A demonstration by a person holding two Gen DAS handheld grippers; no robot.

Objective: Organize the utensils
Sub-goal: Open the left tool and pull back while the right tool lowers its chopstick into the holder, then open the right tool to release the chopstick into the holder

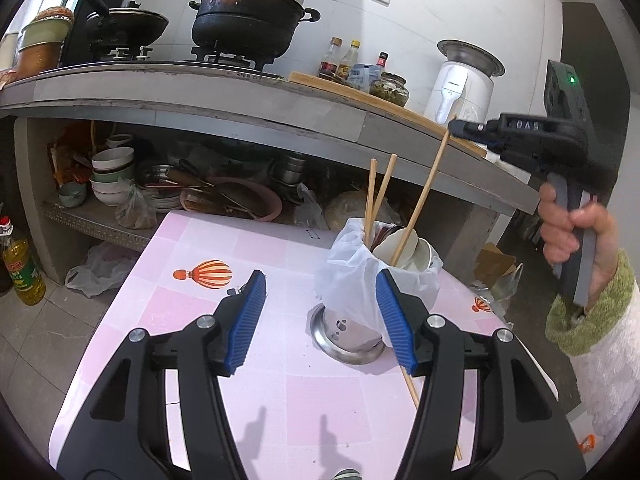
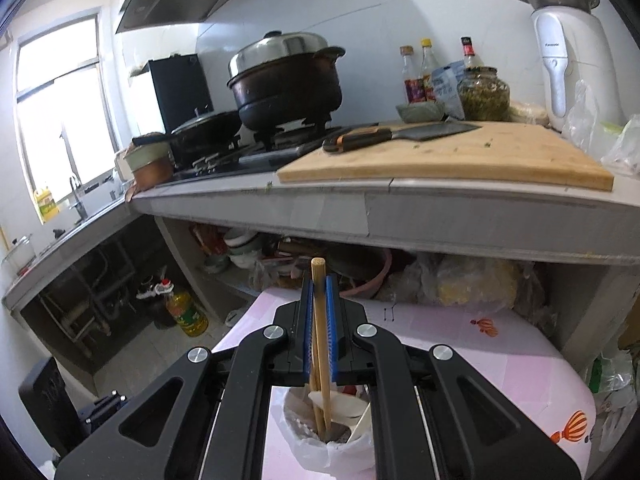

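holder point(image 1: 352, 320) on table point(image 1: 200, 360), chopsticks point(image 1: 374, 192) in it, counter point(image 1: 280, 100) behind

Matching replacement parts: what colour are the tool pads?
Blue, ribbed pads; clearest in the left wrist view.

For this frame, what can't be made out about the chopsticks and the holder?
- Held chopstick's lower end: right wrist view, hidden inside the plastic-lined holder.
- Loose chopstick on the table: left wrist view, upper part hidden behind the left gripper's right finger.
- Holder contents: both views, white spoons and the bag block the bottom.
- Right gripper's jaws: left wrist view, too small; clear only in the right wrist view.
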